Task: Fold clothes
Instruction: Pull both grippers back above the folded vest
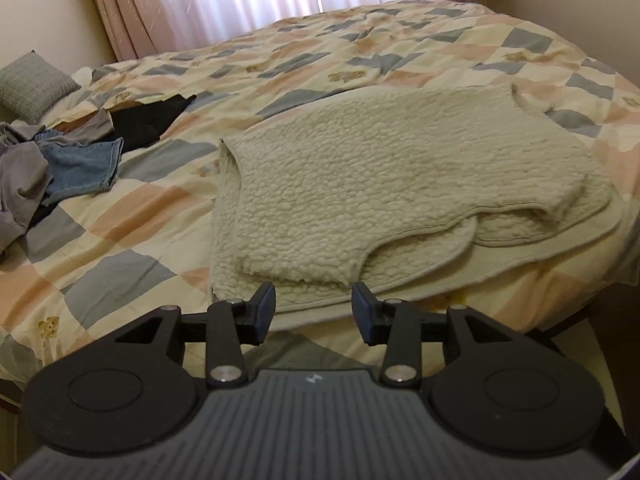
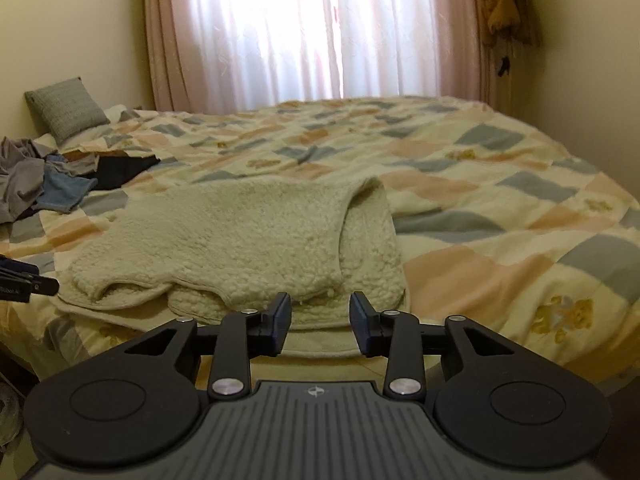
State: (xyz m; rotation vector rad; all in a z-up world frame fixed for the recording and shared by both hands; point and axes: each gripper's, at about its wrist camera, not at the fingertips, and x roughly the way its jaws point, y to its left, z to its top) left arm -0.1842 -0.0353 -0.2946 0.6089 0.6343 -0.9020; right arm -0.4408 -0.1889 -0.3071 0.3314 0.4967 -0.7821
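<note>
A cream fleece garment point(image 1: 392, 184) lies along the near edge of the bed point(image 1: 132, 216), already doubled over on itself, with its top layer set back a little from the layer beneath. The left gripper point(image 1: 314, 312) and the right gripper point(image 2: 320, 322) both hover just short of that near edge, fingers spread, holding nothing. I'd say one fold is in and the pair are lining up for the next. That would call for each to pinch both layers cleanly near the hem, since thick pile like this slips apart easily, then carry them over together. Toward the bed's far left corner a heap of unfolded clothes point(image 1: 60, 160) waits beside a grey cushion point(image 2: 66, 110).
</note>
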